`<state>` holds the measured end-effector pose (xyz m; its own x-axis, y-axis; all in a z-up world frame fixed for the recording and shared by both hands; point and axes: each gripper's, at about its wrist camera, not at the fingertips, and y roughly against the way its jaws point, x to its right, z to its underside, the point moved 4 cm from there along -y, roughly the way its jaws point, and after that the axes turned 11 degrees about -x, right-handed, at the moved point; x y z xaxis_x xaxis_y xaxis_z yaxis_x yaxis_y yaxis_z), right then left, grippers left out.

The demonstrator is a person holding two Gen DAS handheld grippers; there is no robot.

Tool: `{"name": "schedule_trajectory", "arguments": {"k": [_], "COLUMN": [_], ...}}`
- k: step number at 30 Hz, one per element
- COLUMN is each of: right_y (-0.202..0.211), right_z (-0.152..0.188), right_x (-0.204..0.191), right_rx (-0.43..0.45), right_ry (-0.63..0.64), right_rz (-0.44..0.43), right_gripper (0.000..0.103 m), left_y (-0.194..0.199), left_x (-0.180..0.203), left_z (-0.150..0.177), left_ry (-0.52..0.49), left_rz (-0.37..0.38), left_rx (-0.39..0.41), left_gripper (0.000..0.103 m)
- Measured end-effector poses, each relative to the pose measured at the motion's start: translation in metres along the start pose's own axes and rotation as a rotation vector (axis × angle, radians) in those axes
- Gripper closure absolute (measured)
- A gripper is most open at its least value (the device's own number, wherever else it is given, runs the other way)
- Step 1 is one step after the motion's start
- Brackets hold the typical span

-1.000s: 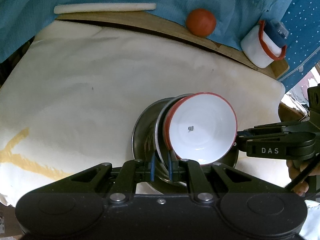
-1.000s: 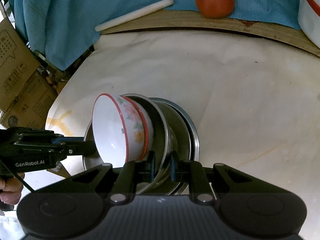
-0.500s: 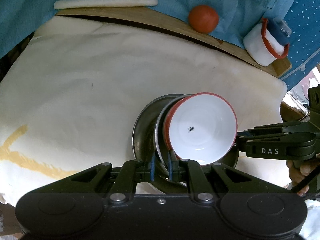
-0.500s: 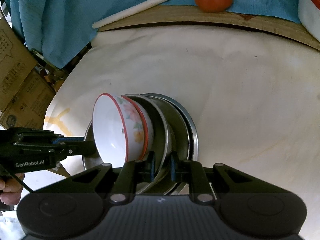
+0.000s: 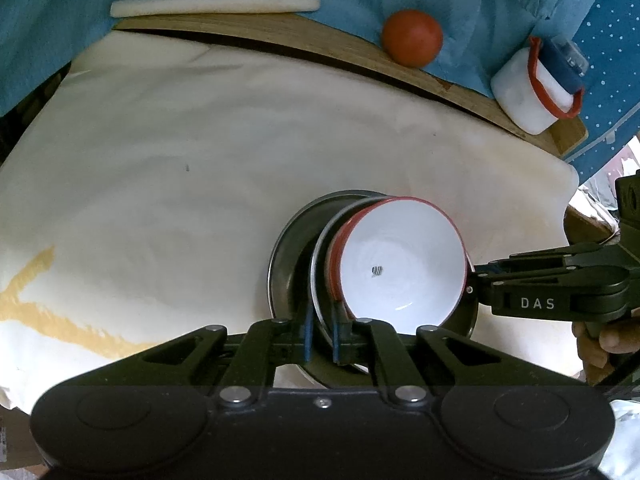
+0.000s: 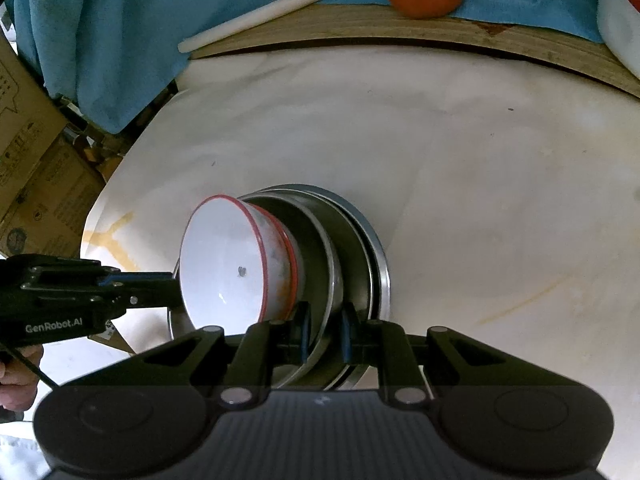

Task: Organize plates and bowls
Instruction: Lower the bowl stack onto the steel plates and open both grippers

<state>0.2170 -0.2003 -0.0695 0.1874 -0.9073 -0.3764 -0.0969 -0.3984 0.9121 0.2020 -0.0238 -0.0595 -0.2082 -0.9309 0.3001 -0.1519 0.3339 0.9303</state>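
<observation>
While the left hand-held gripper (image 5: 322, 334) pinches the steel plate rim (image 5: 316, 280) under the red-rimmed white bowl (image 5: 400, 264), only the right hand-held gripper (image 6: 325, 330) view shows several nested steel plates (image 6: 360, 248) clamped, apparently above the paper-covered desk (image 6: 480, 200).

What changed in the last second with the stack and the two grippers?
Little. The left gripper has just closed a touch further on the rim of a steel plate. The right gripper keeps its grip on the steel rims. The red-rimmed bowls, tomato and white stick stayed put.
</observation>
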Motion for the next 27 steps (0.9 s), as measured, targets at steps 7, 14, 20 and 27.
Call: {"name": "schedule_trajectory", "arguments": {"k": [7,14,20,27], "right_y": [0.0001,0.0012,0.0027,0.0098], "right_z": [0.0001,0.0012,0.0012,0.0026], "right_x": [-0.0008,0.0018,0.0002,0.0034], "right_rx": [0.001,0.003,0.004,0.028], "right_ry": [-0.005,-0.002,0.004,-0.001], "right_rz": [-0.005,-0.009,-0.001,0.016], "right_gripper": [0.085,0.084,0.084,0.083], "left_y": [0.0004,0.0010,0.0015,0.0023], "left_x": [-0.0016,-0.0016,-0.0004,0.0019], "left_z": [0.0014,0.0018,0.0007,-0.0004], "left_ry": [0.004,-0.001,-0.004,-0.020], "left_rz": [0.002,-0.011,-0.047,-0.072], "left_rx": [0.000,0.002,0.006,0.019], "left_gripper": [0.095,0.093,0.080,0.072]}}
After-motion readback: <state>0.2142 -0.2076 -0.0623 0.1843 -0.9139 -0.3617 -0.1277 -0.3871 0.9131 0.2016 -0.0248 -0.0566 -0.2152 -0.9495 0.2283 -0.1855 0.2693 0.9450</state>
